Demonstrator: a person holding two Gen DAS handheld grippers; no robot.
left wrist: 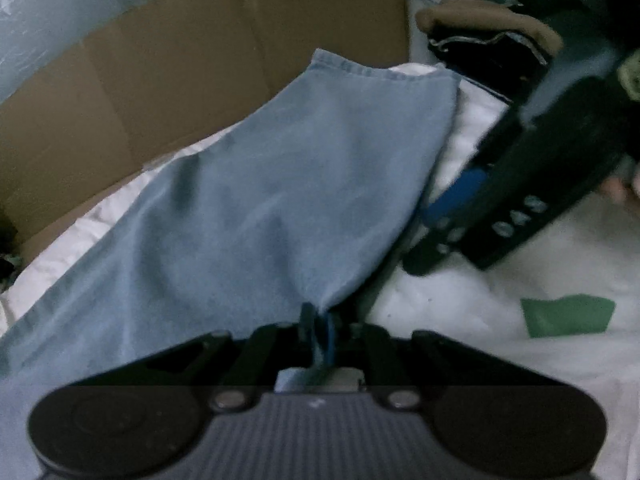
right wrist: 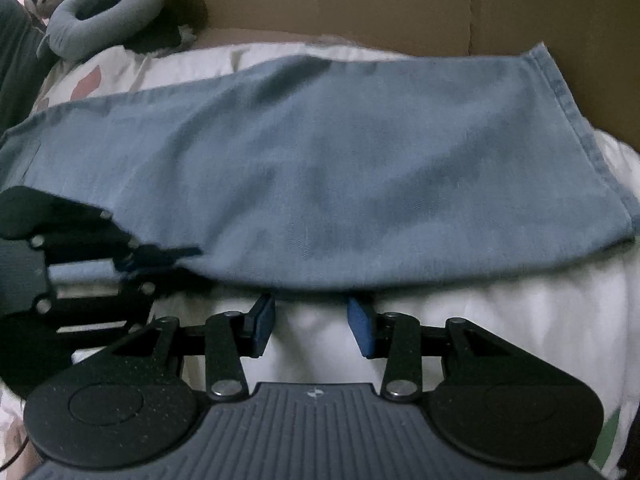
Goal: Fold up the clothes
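Mid-fold: my left gripper (left wrist: 320,320) pinches the near edge of the denim trouser leg (right wrist: 320,168) lying across the white bedding (right wrist: 520,320); my right gripper (right wrist: 312,320), spread and empty, must next close on that edge.

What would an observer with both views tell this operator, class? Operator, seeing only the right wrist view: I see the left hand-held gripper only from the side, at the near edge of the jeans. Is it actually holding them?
Observer: Yes. In the left wrist view the left hand-held gripper is shut on a pinch of the jeans, with denim bunched between its fingers.
Operator: Is there anything past the hem end that my view cuts off?
Observer: Yes. A pile of brown and dark clothes lies beyond the hem, off to its right in the left wrist view.
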